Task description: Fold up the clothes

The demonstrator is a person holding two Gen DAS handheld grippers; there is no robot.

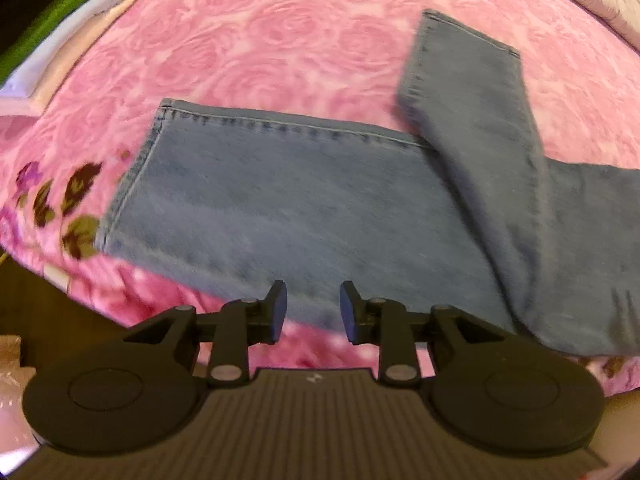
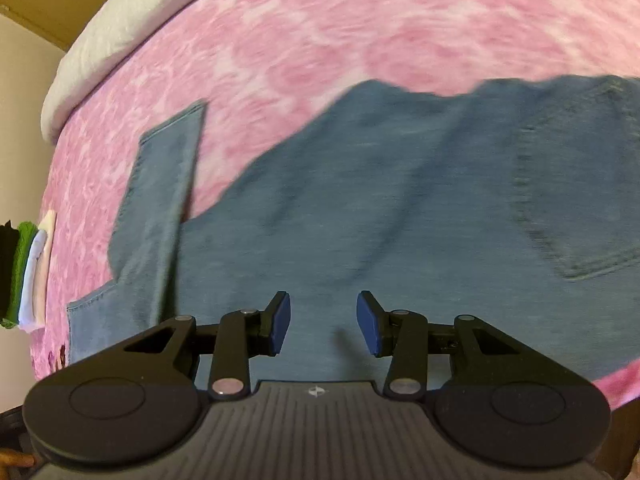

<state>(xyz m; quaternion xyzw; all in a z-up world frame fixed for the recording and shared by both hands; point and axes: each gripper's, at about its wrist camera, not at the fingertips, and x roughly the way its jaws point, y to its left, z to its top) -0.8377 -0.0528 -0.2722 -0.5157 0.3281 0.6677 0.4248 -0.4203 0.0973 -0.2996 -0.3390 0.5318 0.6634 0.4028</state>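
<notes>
With both sets of jaws apart and empty, jeans (image 1: 280, 200) long axis runs crosswise; left gripper (image 1: 313, 312) nearer the hems, right gripper (image 2: 323, 322) over the seat

You're working in soft, warm indoor light, even across the pink rose-patterned blanket (image 1: 280, 40), with no glare anywhere. Your left wrist view is fairly sharp: stitching on the faded blue denim jeans (image 1: 280, 200) reads clearly, though the upper leg smears with motion blur. Your right wrist view is much softer; the jeans (image 2: 400, 200) and blanket (image 2: 360, 20) streak sideways. A faint shadow sits on the denim just below your right gripper (image 2: 323, 322). Fisheye bending curves the bed edge hard, and the corners go dark.
</notes>
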